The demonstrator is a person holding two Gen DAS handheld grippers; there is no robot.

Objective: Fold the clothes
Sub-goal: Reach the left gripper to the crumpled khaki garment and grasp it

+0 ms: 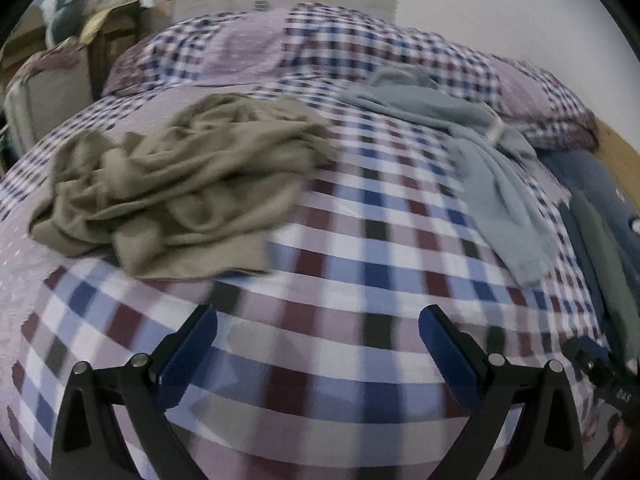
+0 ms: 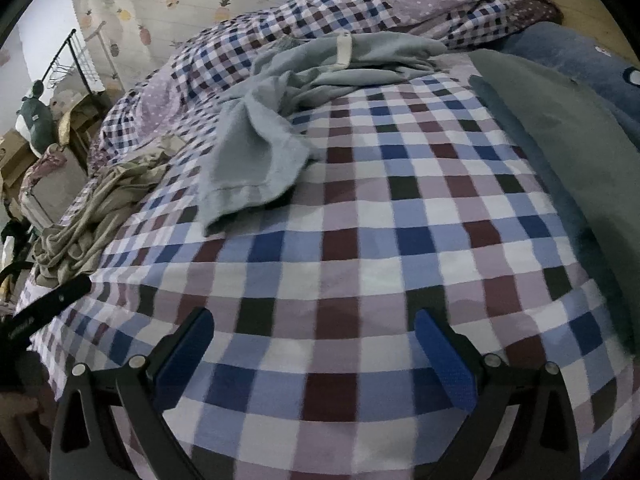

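with both my left gripper and right gripper spread empty, i'd pinch the limp, light, crumpled khaki garment by a hem.

Checked bed fills the room — fruit-print curtain behind.

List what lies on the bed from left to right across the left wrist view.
Crumpled beige garment → bare stretch of checked bedcover → light grey-blue garment → dark grey-green cloth at the right edge. Both the left gripper and the right gripper are open and empty.
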